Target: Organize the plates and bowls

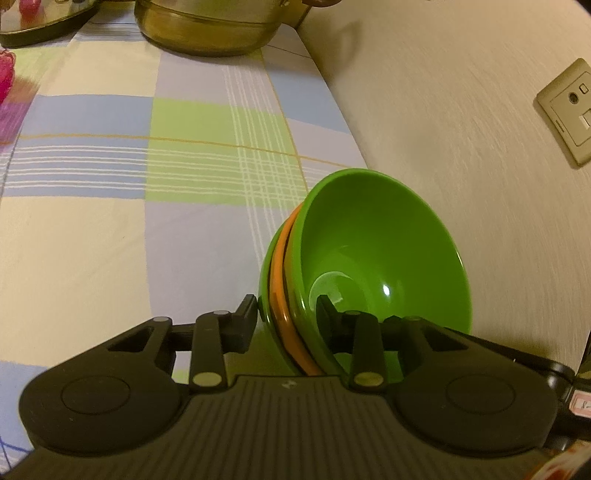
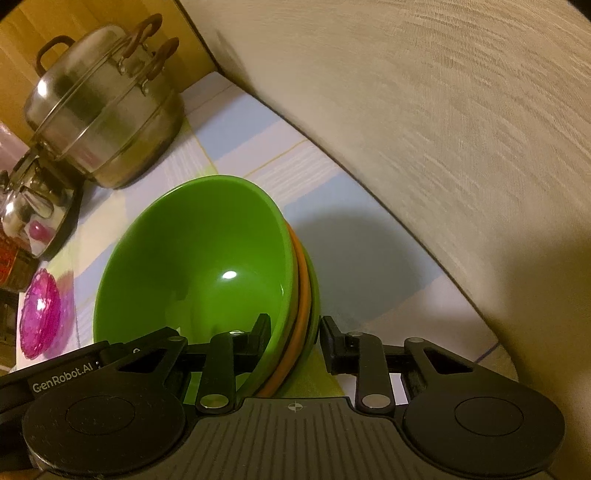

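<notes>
A nested stack of bowls [image 1: 373, 243] has a green bowl on top, an orange one [image 1: 279, 291] under it and a green one at the bottom. It is tilted above the checked tablecloth near the wall. My left gripper [image 1: 290, 308] is shut on the stack's rim, one finger inside the top bowl and one outside. In the right wrist view the same stack [image 2: 199, 258] shows, and my right gripper [image 2: 295, 334] is shut on its opposite rim, with the orange bowl's [image 2: 301, 314] edge between the fingers.
A steel lidded pot [image 2: 107, 118] stands at the back of the table, also in the left wrist view [image 1: 210, 26]. A steel kettle [image 2: 33, 206] and a pink glass dish [image 2: 38, 314] are on the left. The beige wall [image 1: 461, 129] with a socket [image 1: 569, 110] runs along the right.
</notes>
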The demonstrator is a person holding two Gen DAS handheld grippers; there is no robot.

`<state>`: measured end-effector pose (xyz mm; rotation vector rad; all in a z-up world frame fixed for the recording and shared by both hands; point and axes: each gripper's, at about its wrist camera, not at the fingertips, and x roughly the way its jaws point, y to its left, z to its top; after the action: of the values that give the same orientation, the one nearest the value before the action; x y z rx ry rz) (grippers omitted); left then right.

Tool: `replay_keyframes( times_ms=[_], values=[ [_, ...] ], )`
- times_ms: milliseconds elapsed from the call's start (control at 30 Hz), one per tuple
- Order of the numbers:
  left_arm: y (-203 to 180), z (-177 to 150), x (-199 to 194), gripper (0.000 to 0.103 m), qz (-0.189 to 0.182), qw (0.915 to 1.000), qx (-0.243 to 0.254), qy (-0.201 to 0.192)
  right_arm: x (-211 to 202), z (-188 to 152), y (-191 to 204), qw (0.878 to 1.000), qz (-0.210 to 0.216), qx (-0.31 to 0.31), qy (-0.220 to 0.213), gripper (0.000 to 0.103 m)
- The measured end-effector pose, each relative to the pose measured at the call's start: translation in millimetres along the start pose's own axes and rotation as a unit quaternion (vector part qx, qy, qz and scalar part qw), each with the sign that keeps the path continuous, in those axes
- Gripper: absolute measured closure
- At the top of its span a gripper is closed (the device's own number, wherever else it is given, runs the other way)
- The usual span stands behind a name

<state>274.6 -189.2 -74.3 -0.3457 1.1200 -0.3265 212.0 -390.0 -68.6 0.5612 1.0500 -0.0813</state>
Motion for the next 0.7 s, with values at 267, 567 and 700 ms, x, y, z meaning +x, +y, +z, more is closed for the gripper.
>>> replay_keyframes(
  times_ms=[267, 567, 700],
  values=[
    [17, -19, -22, 0.072, 0.008, 0.9999, -0.008, -0.004, -8, -22, 10, 1.000, 0.006, -0.009, 0.009, 0.074],
    [45, -38, -57, 0.073, 0.021, 0.9993, -0.023, -0.019, -17, -46, 34, 0.999, 0.018, -0.030, 0.016, 0.074],
    [59, -48, -75, 0.072, 0.029, 0.9987, -0.031, -0.028, -22, -57, 51, 0.999, 0.025, -0.045, 0.018, 0.074]
  ],
)
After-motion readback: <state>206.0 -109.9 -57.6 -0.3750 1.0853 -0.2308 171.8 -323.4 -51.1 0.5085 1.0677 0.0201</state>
